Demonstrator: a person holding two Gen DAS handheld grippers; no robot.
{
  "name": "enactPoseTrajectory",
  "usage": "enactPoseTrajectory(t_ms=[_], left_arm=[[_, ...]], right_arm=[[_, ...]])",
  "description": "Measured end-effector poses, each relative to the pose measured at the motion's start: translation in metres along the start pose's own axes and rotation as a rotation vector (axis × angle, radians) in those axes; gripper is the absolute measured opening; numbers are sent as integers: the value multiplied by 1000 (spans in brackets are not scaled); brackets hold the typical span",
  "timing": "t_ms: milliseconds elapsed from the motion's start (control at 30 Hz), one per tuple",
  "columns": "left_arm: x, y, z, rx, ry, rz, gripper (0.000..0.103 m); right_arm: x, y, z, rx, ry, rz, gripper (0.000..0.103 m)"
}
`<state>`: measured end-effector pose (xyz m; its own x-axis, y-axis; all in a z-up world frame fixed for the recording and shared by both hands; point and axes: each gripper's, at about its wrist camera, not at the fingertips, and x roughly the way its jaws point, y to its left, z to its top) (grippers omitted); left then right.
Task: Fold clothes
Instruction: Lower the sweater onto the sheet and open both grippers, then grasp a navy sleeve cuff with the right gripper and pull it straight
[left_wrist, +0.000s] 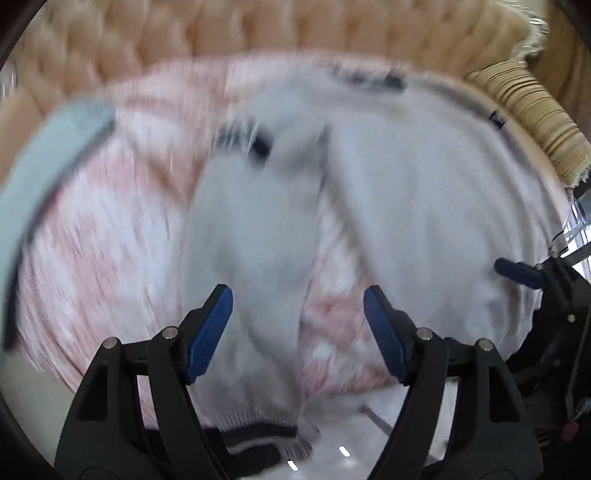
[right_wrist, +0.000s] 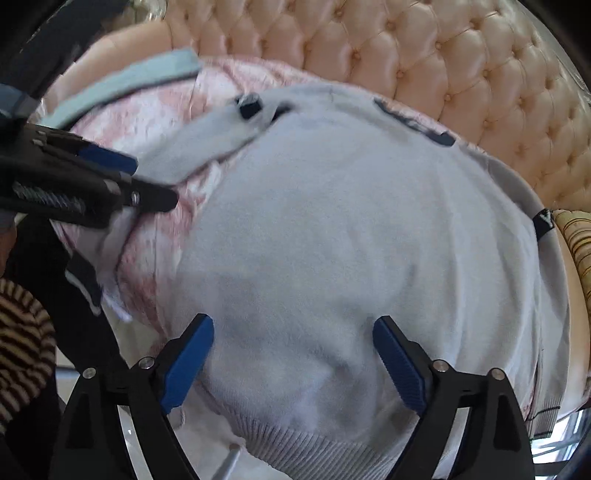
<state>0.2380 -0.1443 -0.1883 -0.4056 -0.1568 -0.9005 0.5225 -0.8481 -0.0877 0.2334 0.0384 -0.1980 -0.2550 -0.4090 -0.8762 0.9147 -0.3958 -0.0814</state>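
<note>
White sweater (right_wrist: 332, 240) lies spread flat on a pink-and-white patterned cover (right_wrist: 155, 110), on a seat in front of a tufted peach sofa back (right_wrist: 424, 48). Body of the sweater faces up, ribbed hem (right_wrist: 314, 439) nearest the right wrist camera, hanging at the front edge. Dark lettering patch (right_wrist: 417, 122) sits near the far edge, small black tag (right_wrist: 543, 221) at the right side. One sleeve (left_wrist: 255, 229) runs from the shoulder area down toward the front, lying over the cover beside the body; its striped dark cuff (left_wrist: 258, 435) sits at the front edge, seen in the left wrist view. That view is motion-blurred, so fine detail is unclear.

Left gripper (left_wrist: 297, 332) hovers over the sleeve, jaws wide apart, nothing between them. Contact with the fabric cannot be told through the blur. In the right wrist view it enters from the left side, above the sleeve.

Right gripper (right_wrist: 293, 362) hovers over the lower body of the sweater near the hem, jaws wide apart, holding nothing. Fabric shows between the blue pads (right_wrist: 188, 365), but no pinch.

Light blue garment (right_wrist: 129, 81) lies on the far left of the cover, apart from the sweater. Striped beige cushion (left_wrist: 535, 122) sits at the right end of the seat. Striped brown-and-cream cloth (right_wrist: 22, 350) at the left edge, low in the right wrist view.
</note>
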Motion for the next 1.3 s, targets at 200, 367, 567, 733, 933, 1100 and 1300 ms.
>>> enactPoseTrajectory(t_ms=[200,367,567,733,933,1100,1300], left_arm=[[15,-38,7,107,15,-16,77],[27,-69,13,196,28,-29,96],[42,-107,21,302,43,-45,103],[47,-118,22,331,46,-48,103],[47,-119,21,325,43,-44,103],[48,-121,23,322,67,-41,103],[47,-122,20,318,53,-41,103]], right_arm=[[-6,-22,-5,64,-9,35,100],[-32,-43,-17,67,-61,16,99],[-85,-204,-94,726,-202,-66,98],[-105,-262,-171,987,-222,-188,62],[-97,-272,-175,933,-202,-170,44],[-73,-278,-154,863,-162,-172,43],[-60,-281,-152,824,-125,-173,11]])
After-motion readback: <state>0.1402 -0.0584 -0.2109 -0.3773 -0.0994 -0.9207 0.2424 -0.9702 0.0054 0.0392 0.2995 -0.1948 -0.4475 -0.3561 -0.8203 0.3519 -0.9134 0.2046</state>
